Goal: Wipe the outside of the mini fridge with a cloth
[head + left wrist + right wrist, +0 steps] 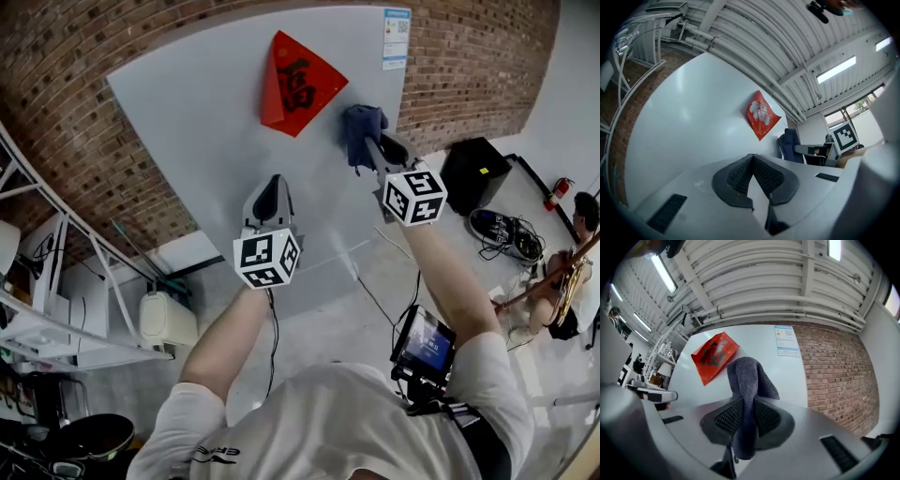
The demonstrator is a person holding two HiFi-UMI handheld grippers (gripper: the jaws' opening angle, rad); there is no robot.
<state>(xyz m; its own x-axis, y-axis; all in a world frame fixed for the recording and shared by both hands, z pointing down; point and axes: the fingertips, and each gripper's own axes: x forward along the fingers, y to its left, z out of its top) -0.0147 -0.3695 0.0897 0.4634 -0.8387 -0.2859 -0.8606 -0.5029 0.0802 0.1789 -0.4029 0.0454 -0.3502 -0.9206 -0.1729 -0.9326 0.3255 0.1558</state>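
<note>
The mini fridge shows a broad pale grey face (206, 122) with a red diamond paper (298, 82) and a small printed label (397, 37) stuck on it. My right gripper (370, 141) is shut on a dark blue-grey cloth (361, 131), held close to the face just right of and below the red paper; I cannot tell if they touch. In the right gripper view the cloth (746, 376) bunches up from between the pads (726, 418). My left gripper (270, 183) is shut and holds nothing, lower on the same face. Its tips (751, 157) meet.
A brick wall (469, 66) stands behind the fridge. A white appliance (164, 319) and metal shelving (37, 281) are at the left. At the right are a black box (473, 173), floor cables (506, 234), a fire extinguisher (557, 193) and a seated person (572, 281).
</note>
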